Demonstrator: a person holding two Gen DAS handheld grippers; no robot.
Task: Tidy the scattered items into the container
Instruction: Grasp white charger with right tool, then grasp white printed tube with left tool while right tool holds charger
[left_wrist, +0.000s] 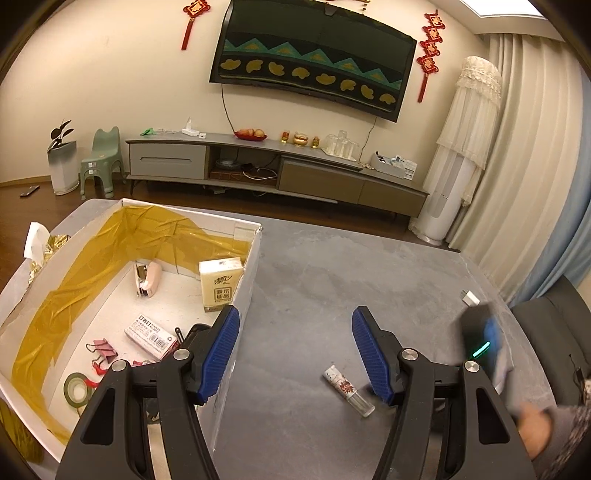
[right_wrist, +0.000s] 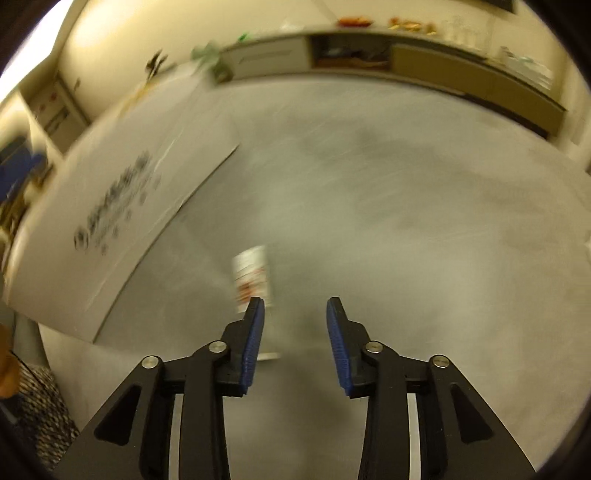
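Observation:
A white cardboard box (left_wrist: 248, 266) lined with yellow film stands on the grey table at the left. Inside lie a stapler (left_wrist: 147, 278), a tissue pack (left_wrist: 221, 284), a staples box (left_wrist: 149, 336), pink binder clips (left_wrist: 103, 349) and a tape roll (left_wrist: 77, 389). My left gripper (left_wrist: 295, 354) is open over the box's right wall, holding nothing. A small flowered tube (left_wrist: 349, 390) lies on the table by its right finger. The same tube (right_wrist: 253, 278), blurred, lies just ahead of my open right gripper (right_wrist: 295, 328), near its left fingertip. The right gripper (left_wrist: 484, 339) shows blurred in the left wrist view.
A small white adapter (left_wrist: 471, 297) lies near the table's far right edge. The box's side (right_wrist: 110, 206) with dark print fills the left of the right wrist view. Beyond the table are a TV cabinet (left_wrist: 277, 166), a green stool (left_wrist: 101, 162) and curtains (left_wrist: 535, 166).

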